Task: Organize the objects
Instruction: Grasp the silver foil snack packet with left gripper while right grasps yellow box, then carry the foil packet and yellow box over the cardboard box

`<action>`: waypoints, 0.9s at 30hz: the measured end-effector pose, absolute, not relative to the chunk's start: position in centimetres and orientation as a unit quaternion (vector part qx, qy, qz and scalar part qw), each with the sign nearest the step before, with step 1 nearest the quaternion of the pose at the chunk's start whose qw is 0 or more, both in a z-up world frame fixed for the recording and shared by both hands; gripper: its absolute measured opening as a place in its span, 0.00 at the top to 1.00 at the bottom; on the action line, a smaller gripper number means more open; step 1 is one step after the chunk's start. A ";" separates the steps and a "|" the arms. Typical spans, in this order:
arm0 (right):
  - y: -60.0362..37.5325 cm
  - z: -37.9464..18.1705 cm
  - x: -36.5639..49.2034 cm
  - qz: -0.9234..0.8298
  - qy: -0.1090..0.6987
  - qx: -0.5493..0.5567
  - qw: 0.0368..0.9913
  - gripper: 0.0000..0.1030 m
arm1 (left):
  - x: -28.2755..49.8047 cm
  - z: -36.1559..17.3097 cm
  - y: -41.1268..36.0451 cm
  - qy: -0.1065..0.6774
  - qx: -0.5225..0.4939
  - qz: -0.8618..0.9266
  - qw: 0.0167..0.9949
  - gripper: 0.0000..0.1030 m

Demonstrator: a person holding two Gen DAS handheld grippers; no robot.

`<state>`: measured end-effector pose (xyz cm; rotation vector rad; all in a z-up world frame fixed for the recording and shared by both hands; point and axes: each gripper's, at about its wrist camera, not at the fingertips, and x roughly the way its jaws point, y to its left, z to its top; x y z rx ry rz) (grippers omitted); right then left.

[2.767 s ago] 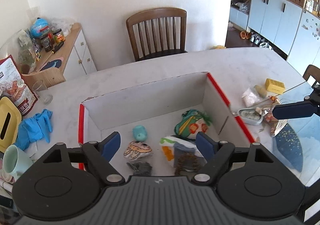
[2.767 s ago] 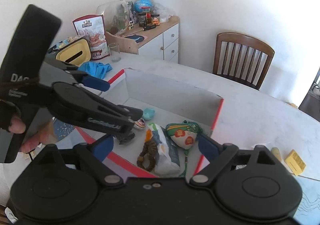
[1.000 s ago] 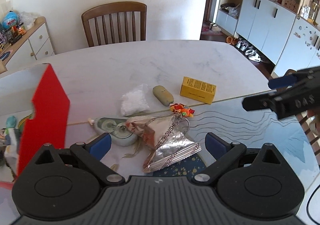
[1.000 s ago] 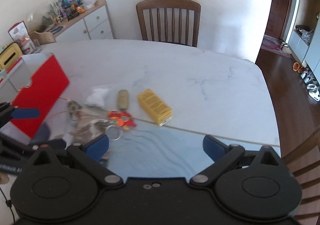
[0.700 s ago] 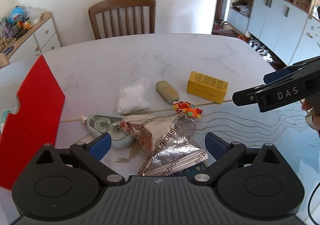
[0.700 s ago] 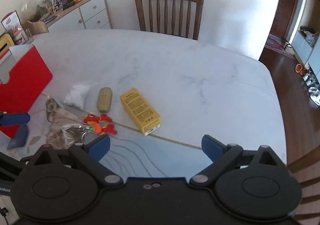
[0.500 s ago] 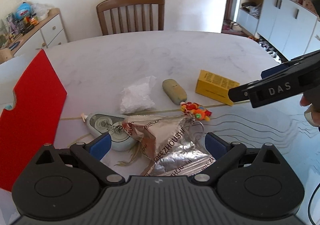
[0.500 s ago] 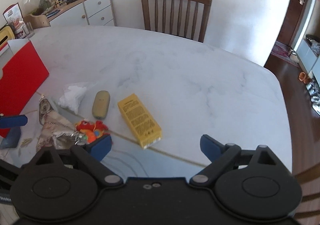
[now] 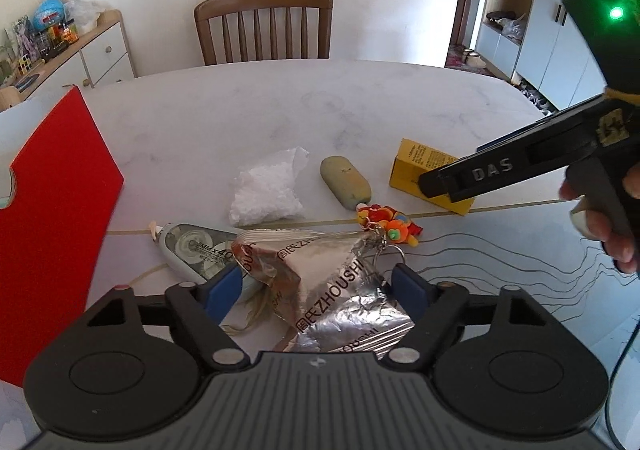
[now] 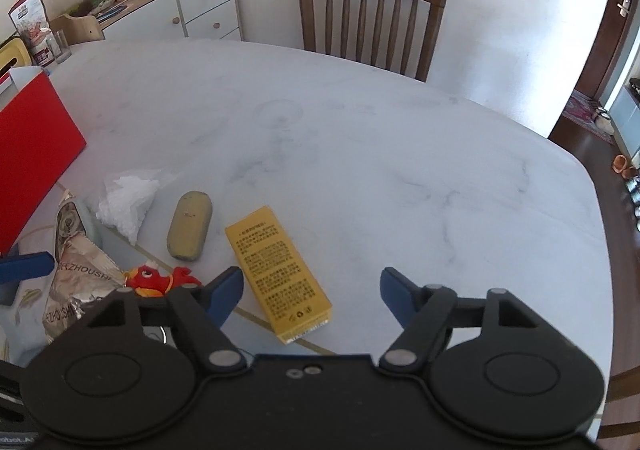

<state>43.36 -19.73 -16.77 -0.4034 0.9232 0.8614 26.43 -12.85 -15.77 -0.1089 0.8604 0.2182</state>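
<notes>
The left gripper (image 9: 316, 286) is closing around the foil packet (image 9: 332, 290); only the right wrist view shows the right gripper (image 10: 310, 290) narrowing over the yellow box (image 10: 276, 274).

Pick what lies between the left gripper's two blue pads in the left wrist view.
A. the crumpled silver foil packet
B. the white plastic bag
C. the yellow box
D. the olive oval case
A: the crumpled silver foil packet sits between the closing jaws of the left gripper, while the yellow box, white plastic bag and olive oval case lie farther out on the table.
</notes>
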 end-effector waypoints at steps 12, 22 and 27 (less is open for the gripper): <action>-18.9 -16.9 42.7 0.419 0.426 -0.193 0.779 0.62 | 26.4 -15.3 -12.7 0.419 -0.083 0.095 0.899 0.48; -19.6 -16.5 40.9 0.403 0.433 -0.184 0.785 0.72 | 26.2 -15.0 -11.7 0.428 -0.098 0.093 0.894 0.58; -20.6 -15.9 39.7 0.395 0.439 -0.176 0.787 0.72 | 26.2 -14.9 -11.8 0.435 -0.093 0.092 0.891 0.59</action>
